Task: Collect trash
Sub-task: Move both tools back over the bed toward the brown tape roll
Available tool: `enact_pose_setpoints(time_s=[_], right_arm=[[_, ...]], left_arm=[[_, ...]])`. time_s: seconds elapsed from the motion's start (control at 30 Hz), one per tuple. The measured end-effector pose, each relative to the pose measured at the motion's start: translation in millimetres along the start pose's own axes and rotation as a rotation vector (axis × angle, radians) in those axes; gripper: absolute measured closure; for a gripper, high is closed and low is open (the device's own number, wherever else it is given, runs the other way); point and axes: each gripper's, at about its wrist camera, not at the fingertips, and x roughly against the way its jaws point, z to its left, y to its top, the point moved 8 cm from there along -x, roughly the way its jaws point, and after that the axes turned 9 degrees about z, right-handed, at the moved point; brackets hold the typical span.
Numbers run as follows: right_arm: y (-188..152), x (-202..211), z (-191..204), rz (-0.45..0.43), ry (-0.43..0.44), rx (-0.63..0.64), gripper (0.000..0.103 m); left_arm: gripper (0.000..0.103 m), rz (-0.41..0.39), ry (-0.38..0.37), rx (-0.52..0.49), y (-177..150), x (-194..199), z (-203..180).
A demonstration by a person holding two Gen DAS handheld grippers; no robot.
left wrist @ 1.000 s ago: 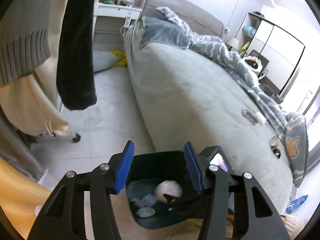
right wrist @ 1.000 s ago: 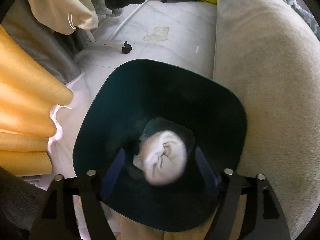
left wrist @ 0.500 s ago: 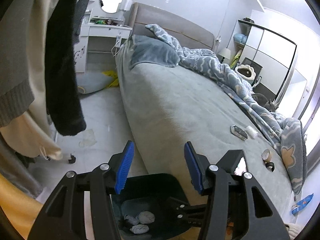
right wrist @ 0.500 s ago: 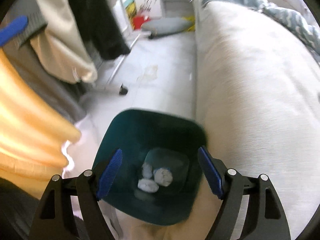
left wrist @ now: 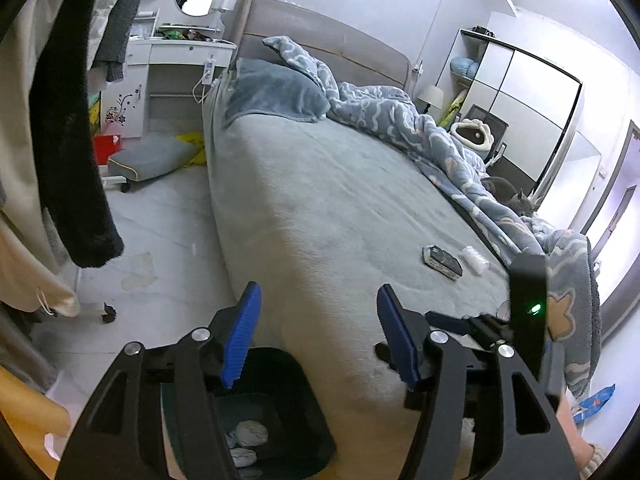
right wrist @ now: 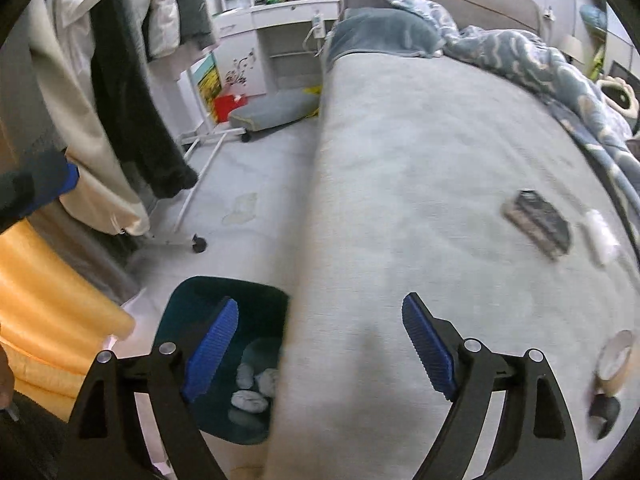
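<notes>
Trash sits in two places right now. Three crumpled white wads (right wrist: 250, 390) lie at the bottom of the dark teal bin (right wrist: 224, 292), which stands on the floor (left wrist: 160, 240) hard against the side of the bed (left wrist: 340, 208). More bits lie on the grey bed cover toward its foot: a dark flat packet (left wrist: 442, 262) with a small white wad (left wrist: 476, 259) just beside it, and nearer the edge a tape roll (right wrist: 614, 356) with a small black piece (right wrist: 604, 410) close to it.

Both sets of tongs hang over the bed's corner, above the bin. The left tongs (left wrist: 320, 336) are spread wide with nothing between the blue pads (left wrist: 242, 332); the bin shows below the left pad, and the other tool's black body with a green light sits just right of them. The right tongs (right wrist: 320, 348) are also wide and hold nothing, one pad (right wrist: 210, 354) over the bin's mouth and the other over the cover. That view is blurred, so the packet's print cannot be read.

Around them: clothes (left wrist: 72, 140) hang on a rack at the left, a grey cushion (left wrist: 152, 158) lies on the floor near a white desk (left wrist: 180, 56), a blue patterned quilt (left wrist: 420, 120) is bunched along the far side of the bed, and a yellow curtain (right wrist: 48, 312) fills the near left.
</notes>
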Motion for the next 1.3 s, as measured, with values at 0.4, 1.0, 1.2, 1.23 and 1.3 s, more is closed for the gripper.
enact_pose_setpoints(time_s=[0.4,1.0,1.2,1.23,1.3], right_arm=[[-11.5,34.1,-87.0,-0.042,-0.037,-0.101,0.016],[-45.3,71.7,-180.6,-0.030,-0.062,-0.075,0.014],[-57.5,67.0,-200.4,0.009,-0.059,-0.082,0.014],[-58.9,65.8,-202.3,0.014,-0.061,-0.082,0.014],[-61.3,63.0,-205.9,0.026,-0.064,-0.077,0.014]], left_arm=[[0.036,0.061,-0.023,-0.073,-10.6,-38.2,-57.3],[0.029,0.167,-0.108,-0.194,-35.2,-78.9,-138.0],[0.027,0.223,-0.157,-0.268,-45.9,-98.0,-169.6],[0.027,0.233,-0.167,-0.274,-47.4,-101.2,-173.6],[0.027,0.245,-0.185,-0.282,-50.1,-105.2,-180.8]])
